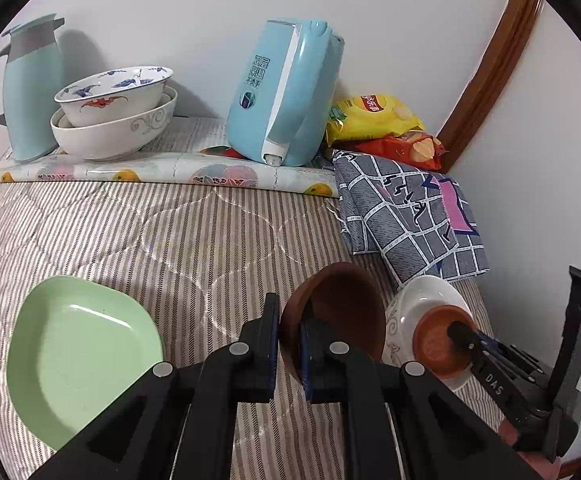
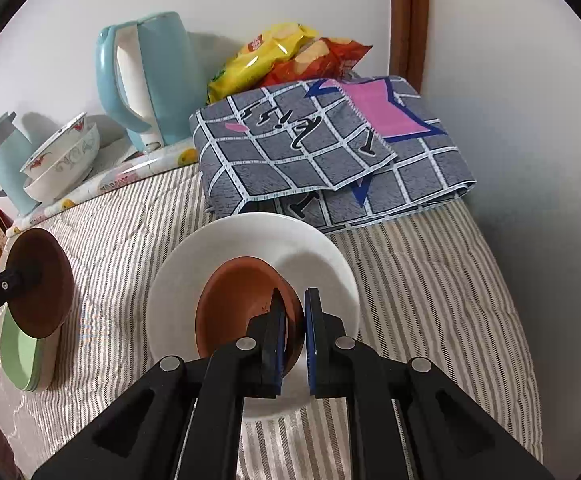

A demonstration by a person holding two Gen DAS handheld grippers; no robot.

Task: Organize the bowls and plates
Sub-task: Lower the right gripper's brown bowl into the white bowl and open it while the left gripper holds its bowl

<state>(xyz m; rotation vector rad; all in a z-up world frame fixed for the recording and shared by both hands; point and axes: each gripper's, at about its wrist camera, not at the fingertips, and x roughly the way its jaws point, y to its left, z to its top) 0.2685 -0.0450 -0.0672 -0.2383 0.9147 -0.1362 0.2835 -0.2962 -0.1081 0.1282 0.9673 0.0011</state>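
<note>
My left gripper (image 1: pixel 290 320) is shut on the rim of a brown bowl (image 1: pixel 338 312), which it holds tilted above the striped quilt. A pale green plate (image 1: pixel 78 360) lies to its left. In the right wrist view my right gripper (image 2: pixel 294 300) is shut on the rim of a smaller brown bowl (image 2: pixel 242 312). That bowl hangs tilted inside a white bowl (image 2: pixel 250 248); whether they touch I cannot tell. The same view shows the left gripper (image 2: pixel 6 284) with its brown bowl (image 2: pixel 42 284) over the green plate (image 2: pixel 18 356). The right gripper (image 1: pixel 462 332) shows at the right of the left wrist view.
At the back, a crane-patterned bowl (image 1: pixel 114 92) sits nested in a white bowl (image 1: pixel 118 136) on a rolled mat. A pale blue jug (image 1: pixel 30 88), a blue kettle (image 1: pixel 286 92), snack bags (image 1: pixel 374 116) and a folded checked cloth (image 1: pixel 406 216) stand near the wall.
</note>
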